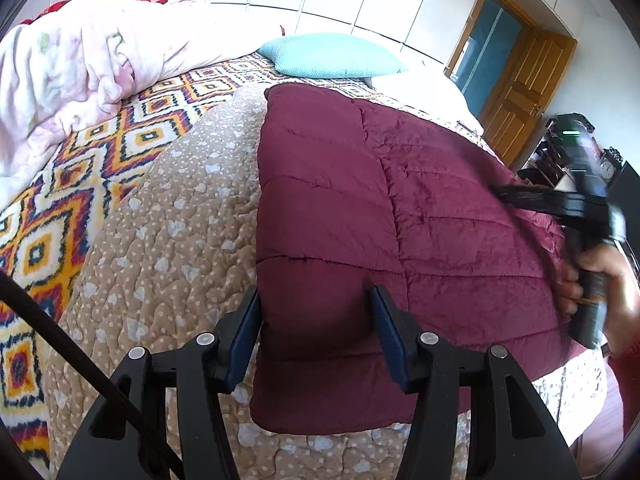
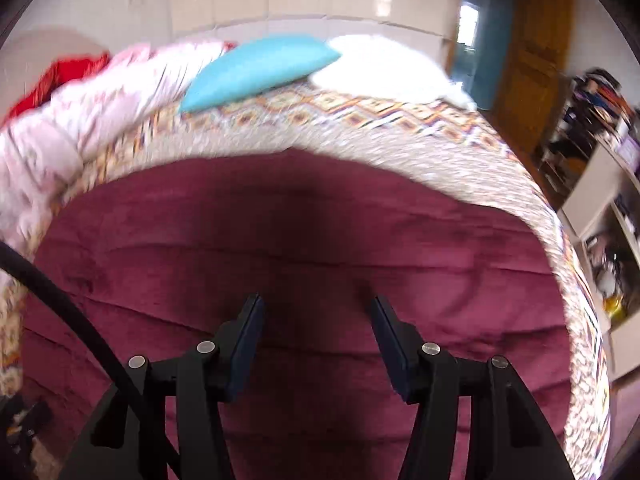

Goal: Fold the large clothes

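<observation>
A dark maroon quilted garment lies folded flat on the bed, on a tan dotted quilt. My left gripper is open and hovers over the garment's near left part, empty. My right gripper is open and empty just above the maroon garment; that view is motion-blurred. In the left wrist view the right gripper reaches over the garment's right edge, held by a hand.
A patterned diamond blanket covers the bed. A crumpled pink-white duvet lies far left, a teal pillow at the head. A wooden door and cluttered shelves stand to the right.
</observation>
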Demonstrator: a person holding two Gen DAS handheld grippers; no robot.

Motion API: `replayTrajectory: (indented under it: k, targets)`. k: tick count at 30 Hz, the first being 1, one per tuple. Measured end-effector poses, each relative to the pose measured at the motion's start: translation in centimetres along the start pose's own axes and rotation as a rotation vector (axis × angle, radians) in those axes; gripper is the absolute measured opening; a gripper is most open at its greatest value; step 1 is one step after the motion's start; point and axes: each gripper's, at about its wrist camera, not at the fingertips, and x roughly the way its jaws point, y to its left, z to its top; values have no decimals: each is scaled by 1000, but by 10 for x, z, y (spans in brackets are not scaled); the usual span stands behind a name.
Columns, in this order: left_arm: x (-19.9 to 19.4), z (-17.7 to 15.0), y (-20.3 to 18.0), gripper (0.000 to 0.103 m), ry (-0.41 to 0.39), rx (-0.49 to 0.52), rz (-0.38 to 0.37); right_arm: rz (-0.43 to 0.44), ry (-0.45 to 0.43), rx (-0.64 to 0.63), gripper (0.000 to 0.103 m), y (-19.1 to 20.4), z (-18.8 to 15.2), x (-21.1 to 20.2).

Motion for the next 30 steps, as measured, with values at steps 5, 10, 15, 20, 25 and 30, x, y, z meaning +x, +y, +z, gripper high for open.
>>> replayTrajectory:
  k: [5,10,15,20,25,30]
  targets:
    - [-9,3,4,54,-19,-9,-35,24,18,38,62,4,26,2]
    - [-11,7,14,54,-29,-46,-29,33,-16,50,62,21,53,2]
    - [-18,12,28,54,-63,-65,6,-11,126,33,67,51,58,62]
    - [-16,15,50,56,-60,-122,48,-27,44,48,64,46,77,36]
    - [-19,17,62,56,-70,-169,59,137,-19,-29,66,106,63,7]
    - [-15,16,74,56,-65,-206,101,-82,3,-347,82,191,33,38]
